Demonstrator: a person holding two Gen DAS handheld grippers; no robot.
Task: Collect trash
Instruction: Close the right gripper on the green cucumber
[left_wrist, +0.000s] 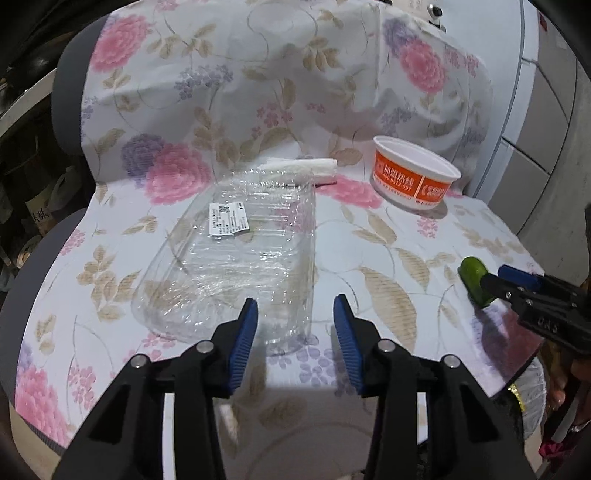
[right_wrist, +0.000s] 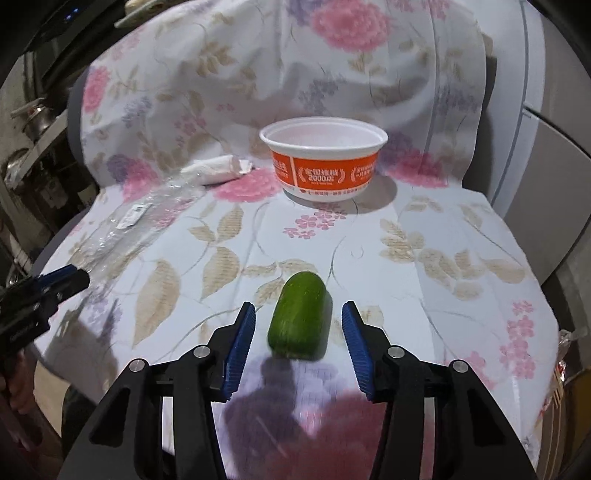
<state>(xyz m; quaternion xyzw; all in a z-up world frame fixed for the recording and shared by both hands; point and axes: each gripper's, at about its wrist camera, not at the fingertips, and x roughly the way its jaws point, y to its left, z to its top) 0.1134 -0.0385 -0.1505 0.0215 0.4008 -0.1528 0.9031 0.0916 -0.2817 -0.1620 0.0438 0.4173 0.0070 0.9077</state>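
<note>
On a floral-covered seat (right_wrist: 406, 258), right tongs (right_wrist: 298, 334) gape around a green cucumber piece (right_wrist: 299, 321), ungripped; left tongs (left_wrist: 295, 325) open, empty, nearing a clear plastic tray (left_wrist: 236, 258) beside it.

Left gripper (left_wrist: 295, 314) jaws apart, nothing between the pads – hovering over the near end of the clear plastic tray (left_wrist: 236, 258) on the floral cloth (left_wrist: 388, 236). White label on the tray's far left part. Rolled white wrapper (left_wrist: 306, 168) just behind the tray's far end. Orange-and-white bowl (left_wrist: 413, 173) upright at the seat's back right. Green cucumber piece (left_wrist: 474, 277) near the right edge – right gripper (left_wrist: 495, 282) tips at it, contact unclear.
</note>
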